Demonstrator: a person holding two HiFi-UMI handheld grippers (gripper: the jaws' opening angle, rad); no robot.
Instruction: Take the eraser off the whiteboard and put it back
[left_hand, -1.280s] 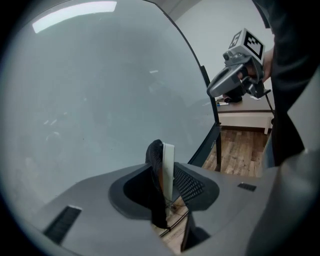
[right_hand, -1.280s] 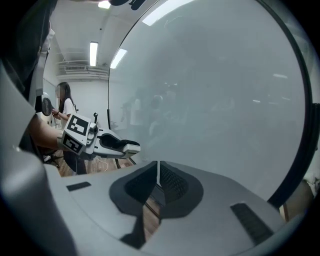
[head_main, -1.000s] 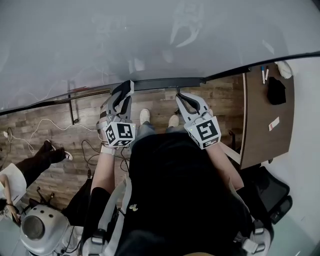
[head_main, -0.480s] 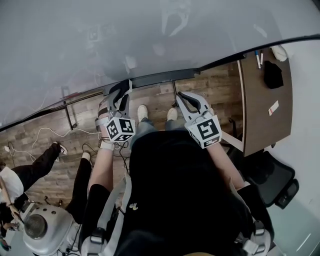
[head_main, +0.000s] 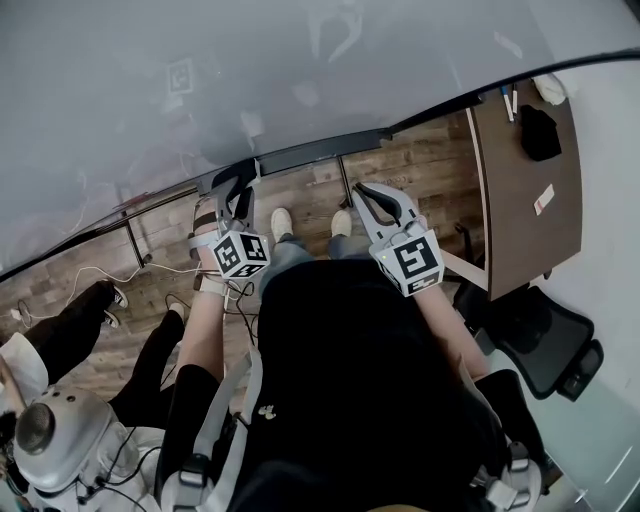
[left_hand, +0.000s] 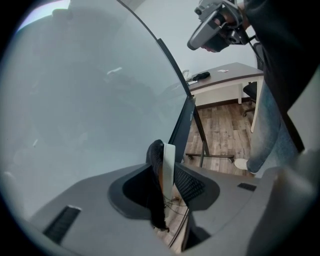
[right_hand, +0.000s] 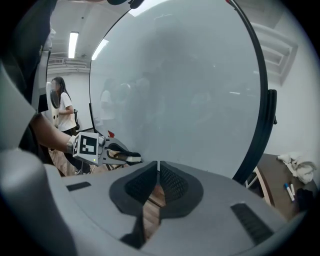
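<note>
**Operator:** What's changed since a second ago?

**Spotter:** Your left gripper (head_main: 238, 186) has sunk lower in front of the whiteboard (head_main: 300, 80). It has also rolled, so its marker cube (head_main: 240, 253) shows you other faces. Your right gripper (head_main: 362, 190) has barely shifted.

**Operator:** And the eraser?

**Spotter:** The eraser (left_hand: 168, 164) is off the board, standing on edge between your left jaws. It has black felt on one side, a white slab on the other, and a thin orange line between. It sits near the board's dark frame (left_hand: 182, 125); I can't tell whether it touches. In your right gripper view its end pokes out past the jaw tips, black above and pale below.

**Operator:** How are the grips?

**Spotter:** Your left jaws stand partway apart, clamped on the eraser's two flat faces. Your right jaws are drawn together to a thin slit with nothing in them.
</note>
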